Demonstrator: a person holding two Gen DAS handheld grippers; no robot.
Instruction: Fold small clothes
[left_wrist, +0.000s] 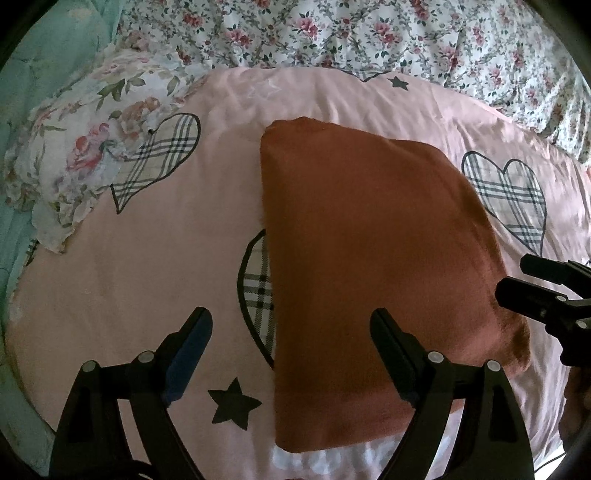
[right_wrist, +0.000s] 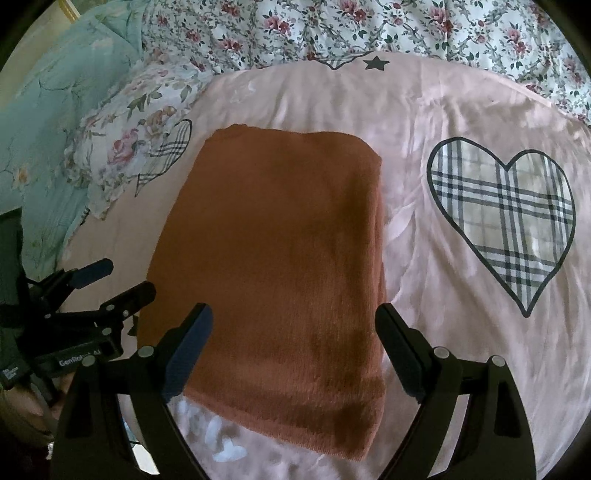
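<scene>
Below open right hand-held gripper (right_wrist: 293, 350), folded garment (right_wrist: 273, 266)

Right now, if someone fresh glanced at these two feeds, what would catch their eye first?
The rust-orange folded garment lies flat in the middle of the pink sheet. Next, the big plaid heart printed on the sheet to its right. Both grippers, left and right, hang open over the garment's near end, holding nothing.

Rust knit cloth (right_wrist: 273, 266) matt, ribbed; pink sheet (right_wrist: 424, 122) smooth
</scene>
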